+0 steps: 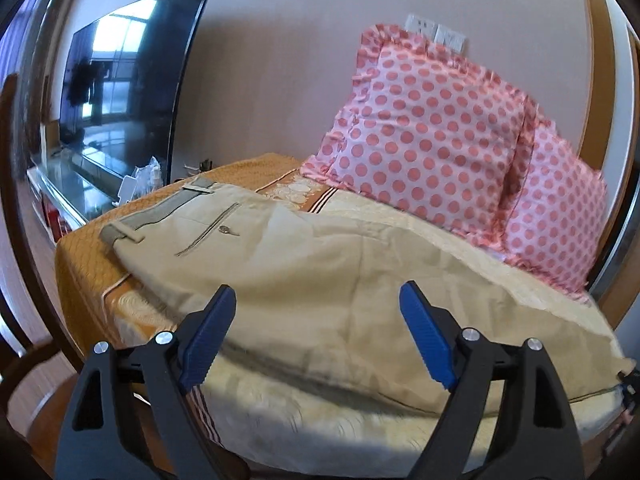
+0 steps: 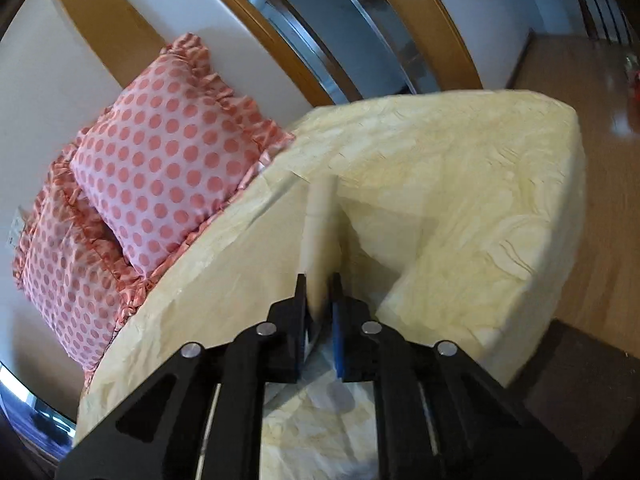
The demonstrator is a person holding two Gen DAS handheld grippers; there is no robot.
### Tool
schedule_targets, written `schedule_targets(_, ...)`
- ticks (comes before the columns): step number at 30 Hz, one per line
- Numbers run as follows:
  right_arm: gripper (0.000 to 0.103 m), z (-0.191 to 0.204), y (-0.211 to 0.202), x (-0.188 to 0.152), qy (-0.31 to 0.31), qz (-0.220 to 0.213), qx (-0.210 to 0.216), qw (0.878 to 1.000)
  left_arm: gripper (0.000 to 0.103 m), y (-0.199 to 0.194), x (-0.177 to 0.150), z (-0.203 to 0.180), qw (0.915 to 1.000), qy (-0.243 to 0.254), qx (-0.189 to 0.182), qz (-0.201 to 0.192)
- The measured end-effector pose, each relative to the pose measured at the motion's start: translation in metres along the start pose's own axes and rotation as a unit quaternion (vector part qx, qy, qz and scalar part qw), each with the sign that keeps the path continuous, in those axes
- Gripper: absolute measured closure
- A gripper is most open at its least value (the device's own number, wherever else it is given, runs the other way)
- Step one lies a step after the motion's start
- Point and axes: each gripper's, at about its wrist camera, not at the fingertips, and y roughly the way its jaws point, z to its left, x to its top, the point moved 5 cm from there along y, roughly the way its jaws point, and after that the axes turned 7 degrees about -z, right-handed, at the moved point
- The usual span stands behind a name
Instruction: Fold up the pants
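We're in a home here, a bedroom or living room by the look of it. There's a bed under an orange-and-cream patterned cover, two pink polka-dot pillows leaning on the wall, wall sockets above them, a big dark television on a low glossy stand, and a polished wooden floor beyond.

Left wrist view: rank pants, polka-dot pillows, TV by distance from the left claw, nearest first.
From the open left claw:
1. Pants: beige, spread on the bed directly ahead, leg fabric running under and past the fingertips.
2. Polka-dot pillows: farther back on the right, propped against the wall.
3. TV: far left, beyond the bed's far edge.
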Motion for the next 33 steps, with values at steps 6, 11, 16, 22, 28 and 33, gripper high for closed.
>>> schedule_targets(6,0.097,0.085,-0.002,0.01,-0.03,-0.019,0.097,0.995,0.016,0.043,-0.031,0.017,0.9975,0.013,0.032,0.061)
schedule_targets(11,0.097,0.238,-0.02,-0.048,-0.114,0.048,0.294,0.948,0.014,0.046,-0.037,0.013,0.9968,0.035,0.044,0.056)
schedule_targets(16,0.097,0.333,-0.026,-0.196,-0.226,0.226,0.394,0.862,0.013,0.043,-0.032,0.022,0.998,0.0,0.027,0.058)
schedule_targets(22,0.097,0.343,-0.032,-0.265,-0.276,0.281,0.391,0.832,0.013,0.016,-0.016,0.055,0.9965,-0.065,0.032,0.04)
schedule_targets(28,0.066,0.366,-0.051,-0.297,-0.373,0.276,0.411,0.784,0.013,0.008,-0.008,0.101,0.9884,-0.127,0.08,0.026)
schedule_targets(33,0.04,0.369,-0.073,-0.295,-0.385,0.249,0.458,0.761,0.013,0.007,-0.008,0.121,0.9827,-0.162,0.086,0.027)
